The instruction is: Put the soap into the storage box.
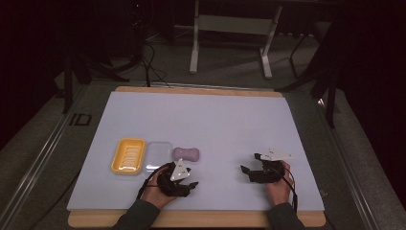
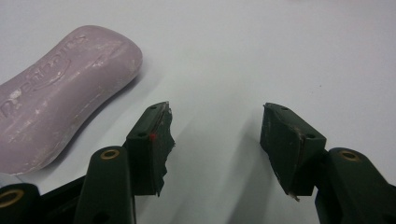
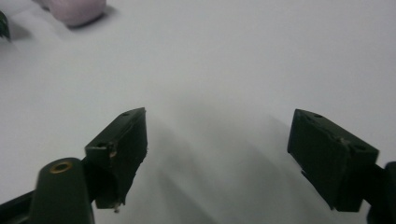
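A pale purple bar of soap (image 1: 186, 154) lies on the white table sheet (image 1: 215, 120), to the right of a clear lid (image 1: 158, 155) and a yellow soap dish (image 1: 128, 155). My left gripper (image 1: 191, 184) sits just in front of the soap, held in a hand near the table's front edge. In the left gripper view the soap (image 2: 56, 88) lies to the left of the jaws, and the left gripper (image 2: 215, 116) is open with bare sheet between its pads. My right gripper (image 1: 248, 165) rests at the front right, and the right gripper (image 3: 219, 121) stands open over bare sheet.
The wooden table edge (image 1: 196, 220) runs along the front under both forearms. A metal stand (image 1: 230, 28) and cables lie on the floor behind the table. In the right gripper view the soap end (image 3: 77, 10) shows far off at the upper left.
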